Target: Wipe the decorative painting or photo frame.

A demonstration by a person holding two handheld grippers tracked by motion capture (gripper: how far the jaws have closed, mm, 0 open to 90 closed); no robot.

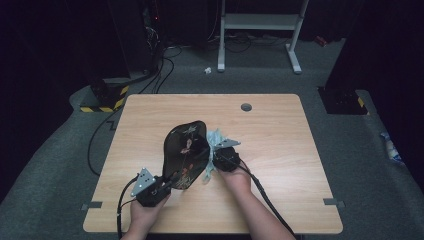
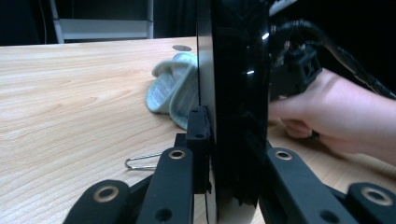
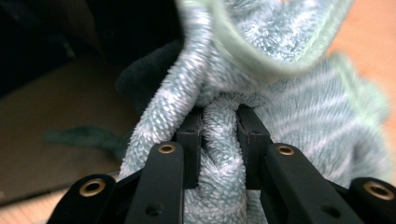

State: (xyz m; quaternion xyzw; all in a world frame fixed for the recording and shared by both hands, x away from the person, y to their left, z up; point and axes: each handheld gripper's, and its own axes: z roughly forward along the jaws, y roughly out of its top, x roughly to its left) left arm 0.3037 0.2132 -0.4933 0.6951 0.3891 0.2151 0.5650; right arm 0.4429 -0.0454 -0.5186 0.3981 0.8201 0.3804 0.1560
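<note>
Left gripper (image 1: pixel 162 186), fingers (image 2: pixel 201 140) clamped on the near edge of a black lacquered tray (image 1: pixel 186 150) held tilted on edge above the wooden worktop (image 1: pixel 280 135); beyond it, right gripper (image 1: pixel 218 159), fingers (image 3: pixel 189 144) pinching a fold of pale green cloth (image 3: pixel 289 116) against the tray's far face.

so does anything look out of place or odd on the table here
One small thing: a bent metal wire clip lies loose on the wooden table. Otherwise, the left gripper holds the glossy black decorated tray on edge, and the right gripper pinches the pale green terry cloth.
</note>
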